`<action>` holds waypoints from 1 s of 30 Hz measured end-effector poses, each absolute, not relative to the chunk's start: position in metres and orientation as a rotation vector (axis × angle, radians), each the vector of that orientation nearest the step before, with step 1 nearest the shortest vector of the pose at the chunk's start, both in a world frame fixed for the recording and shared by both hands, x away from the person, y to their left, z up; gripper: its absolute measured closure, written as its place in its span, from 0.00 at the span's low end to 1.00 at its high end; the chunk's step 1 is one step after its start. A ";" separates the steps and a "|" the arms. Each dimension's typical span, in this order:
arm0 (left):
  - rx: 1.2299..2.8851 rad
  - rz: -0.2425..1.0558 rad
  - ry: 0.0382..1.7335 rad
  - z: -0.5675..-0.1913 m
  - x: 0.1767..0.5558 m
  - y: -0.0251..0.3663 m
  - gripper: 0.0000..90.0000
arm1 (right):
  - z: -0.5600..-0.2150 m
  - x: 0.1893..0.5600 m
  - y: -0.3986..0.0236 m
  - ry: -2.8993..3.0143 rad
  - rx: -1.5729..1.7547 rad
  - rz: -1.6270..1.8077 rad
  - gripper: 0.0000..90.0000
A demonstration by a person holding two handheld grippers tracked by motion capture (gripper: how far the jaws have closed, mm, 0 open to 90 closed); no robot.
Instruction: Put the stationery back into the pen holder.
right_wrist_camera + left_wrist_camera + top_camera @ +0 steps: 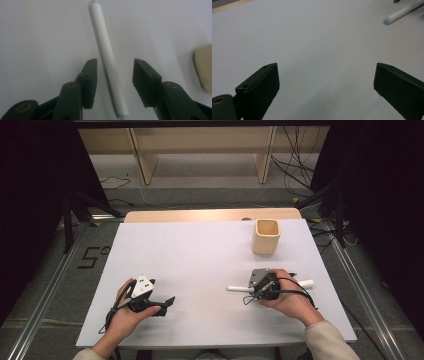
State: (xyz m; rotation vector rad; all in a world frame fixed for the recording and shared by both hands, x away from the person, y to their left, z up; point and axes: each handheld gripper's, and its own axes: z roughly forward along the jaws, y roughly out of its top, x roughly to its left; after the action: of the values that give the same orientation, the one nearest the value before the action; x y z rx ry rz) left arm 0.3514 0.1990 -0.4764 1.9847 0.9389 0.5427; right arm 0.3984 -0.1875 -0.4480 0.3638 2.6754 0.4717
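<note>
Straddling the white pen point(107, 60), your right tool point(113, 75) has its black jaws apart with the barrel lying between them, a gap showing on either side, so nothing is clamped yet. In the high view that right tool point(260, 287) sits right of centre in the frame, with the pen point(239, 289) poking out to its left and again to its right on the table point(190, 255). The placement reads as a set-up for a pinch across the barrel near its middle, which should keep the pen from tipping when lifted.

Your left tool point(325, 80) rests at the lower left of the high view point(167, 302), jaws wide apart and nothing between them; it looks parked out of the way.

The pen is a smooth, slim cylinder with pale blue ends, likely to roll on the flat, matte white table. The cup point(265, 236), above the right tool in the frame, is a cream, squarish, open-topped holder with rounded corners, and probably the pen's destination.
</note>
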 end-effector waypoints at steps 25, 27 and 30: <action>1.987 0.543 0.929 -0.477 0.352 0.197 0.08 | -0.451 0.421 -0.150 2.821 0.183 0.160 0.73; 1.988 0.544 0.929 -0.477 0.352 0.197 0.08 | -0.451 0.422 -0.150 2.824 0.176 0.154 0.73; 1.989 0.545 0.929 -0.477 0.352 0.197 0.08 | -0.453 0.422 -0.149 2.820 0.172 0.146 0.74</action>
State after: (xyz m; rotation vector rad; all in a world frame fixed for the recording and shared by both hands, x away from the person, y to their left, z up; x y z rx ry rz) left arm 0.3519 0.1971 -0.4767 1.9887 0.9288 0.5449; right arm 0.4220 -0.1490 -0.4528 0.1723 2.8197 0.1460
